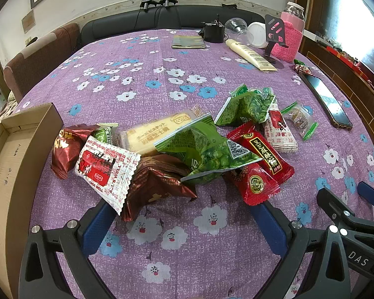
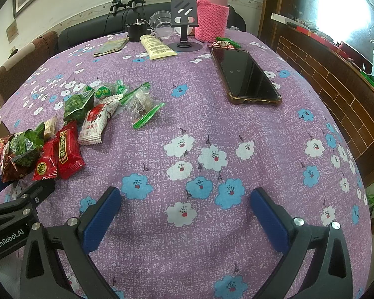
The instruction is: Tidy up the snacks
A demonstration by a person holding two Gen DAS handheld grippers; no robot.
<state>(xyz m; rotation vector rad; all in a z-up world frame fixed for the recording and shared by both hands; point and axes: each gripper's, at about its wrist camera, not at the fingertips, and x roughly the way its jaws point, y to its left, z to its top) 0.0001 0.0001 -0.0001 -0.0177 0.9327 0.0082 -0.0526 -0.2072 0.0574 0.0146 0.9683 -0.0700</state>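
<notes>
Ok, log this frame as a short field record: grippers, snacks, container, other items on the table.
left gripper: open, empty, just short of the pile
right gripper: open, empty, over bare purple floral tablecloth
snacks: loose pile of green, red, brown and white packets
container: shallow brown cardboard box, left of the pile, no snacks visible inside
other items: black smartphone, pink knit-sleeved flask

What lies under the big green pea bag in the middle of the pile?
The green pea bag overlaps a yellow biscuit pack, a brown wrapper and red packets. Whatever else sits beneath its middle is covered.
</notes>
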